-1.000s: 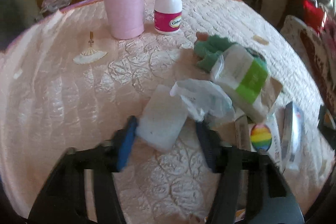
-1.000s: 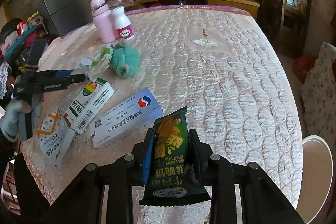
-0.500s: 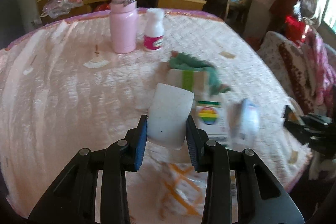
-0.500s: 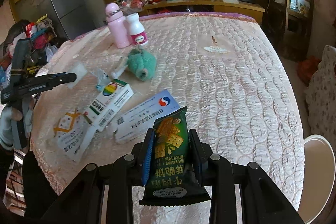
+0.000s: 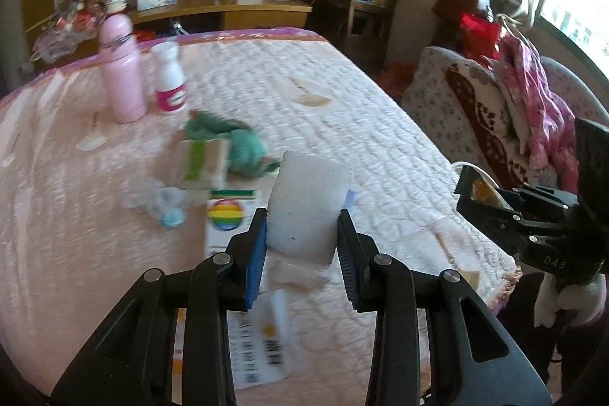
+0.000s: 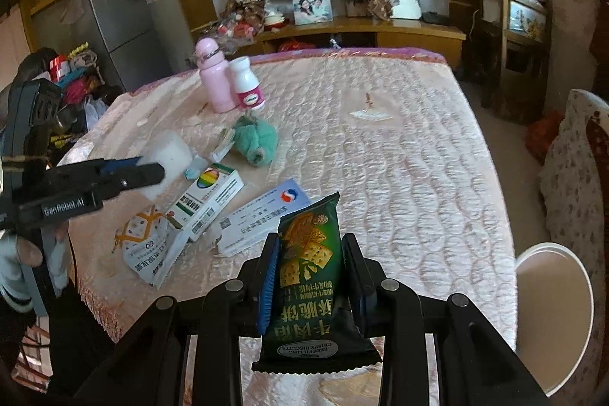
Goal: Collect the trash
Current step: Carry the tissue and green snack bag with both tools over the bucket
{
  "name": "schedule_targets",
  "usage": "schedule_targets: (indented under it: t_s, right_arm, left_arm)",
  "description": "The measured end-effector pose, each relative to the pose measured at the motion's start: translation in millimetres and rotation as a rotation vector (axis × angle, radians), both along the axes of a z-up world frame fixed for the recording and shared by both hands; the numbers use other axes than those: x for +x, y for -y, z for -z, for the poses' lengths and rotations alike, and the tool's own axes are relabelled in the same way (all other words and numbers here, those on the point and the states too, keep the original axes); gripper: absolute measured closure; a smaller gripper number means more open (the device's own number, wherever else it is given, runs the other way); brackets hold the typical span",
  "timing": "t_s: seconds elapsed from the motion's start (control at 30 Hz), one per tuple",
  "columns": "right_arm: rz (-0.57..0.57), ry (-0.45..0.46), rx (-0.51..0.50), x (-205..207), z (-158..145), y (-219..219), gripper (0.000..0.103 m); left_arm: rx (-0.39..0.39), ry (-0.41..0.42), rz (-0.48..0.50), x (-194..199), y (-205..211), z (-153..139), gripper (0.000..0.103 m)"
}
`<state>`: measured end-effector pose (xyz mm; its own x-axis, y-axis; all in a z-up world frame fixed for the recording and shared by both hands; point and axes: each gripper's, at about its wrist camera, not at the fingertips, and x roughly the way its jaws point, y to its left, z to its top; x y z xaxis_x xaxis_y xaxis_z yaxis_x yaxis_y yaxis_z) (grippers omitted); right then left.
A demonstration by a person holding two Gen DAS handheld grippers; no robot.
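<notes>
Glossy biscuit wrapper (image 6: 309, 269); quilted satin cover (image 6: 399, 155)

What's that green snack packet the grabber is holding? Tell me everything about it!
The green biscuit packet is a shiny sealed plastic wrapper with zigzag-cut ends. It shows golden square crackers, yellow Chinese characters and a small oval label reading "crispy biscuits". It looks puffy and unopened. The right gripper is shut on it, a finger pad pressing each long side, so it hangs above the pink quilted cover, touching nothing else. From this camera its print appears upside down.

Both wrist fisheyes look steeply down over the quilted pink bedspread (image 5: 342, 94) (image 6: 399, 139), sharing the pink flask (image 5: 121, 75) (image 6: 214, 78) near eleven o'clock.
</notes>
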<state>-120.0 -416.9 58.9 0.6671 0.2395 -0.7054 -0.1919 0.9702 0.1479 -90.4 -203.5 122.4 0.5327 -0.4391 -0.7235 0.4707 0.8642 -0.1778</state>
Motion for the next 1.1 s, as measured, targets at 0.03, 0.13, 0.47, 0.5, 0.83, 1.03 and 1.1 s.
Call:
schedule_targets:
  t_s: [0.03,0.13,0.47,0.5,0.83,1.03,1.1]
  right_arm:
    - [0.009,0.003,-0.002,-2,-1,5,0.072]
    - [0.028,0.006,-0.005,-6,-4,17,0.072]
    - [0.128,0.015,-0.012,-27,-10,70,0.072]
    - [0.144,0.016,-0.011,-30,-11,78,0.072]
    - [0.27,-0.01,-0.007,-51,-1,146,0.072]
    - [0.346,-0.032,-0.013,-65,11,189,0.072]
    - [0.368,-0.041,-0.019,-68,15,199,0.072]
  left_arm:
    - [0.003,0.001,0.01,-2,9,-1,0.071]
    - [0.005,0.005,0.037,-6,32,-1,0.071]
    - [0.006,0.007,0.132,-16,107,-1,0.071]
    - [0.007,0.006,0.141,-17,113,-1,0.071]
    - [0.028,0.007,0.241,-28,195,4,0.071]
    - [0.045,-0.002,0.291,-34,239,15,0.071]
    - [0.046,-0.01,0.307,-35,255,19,0.071]
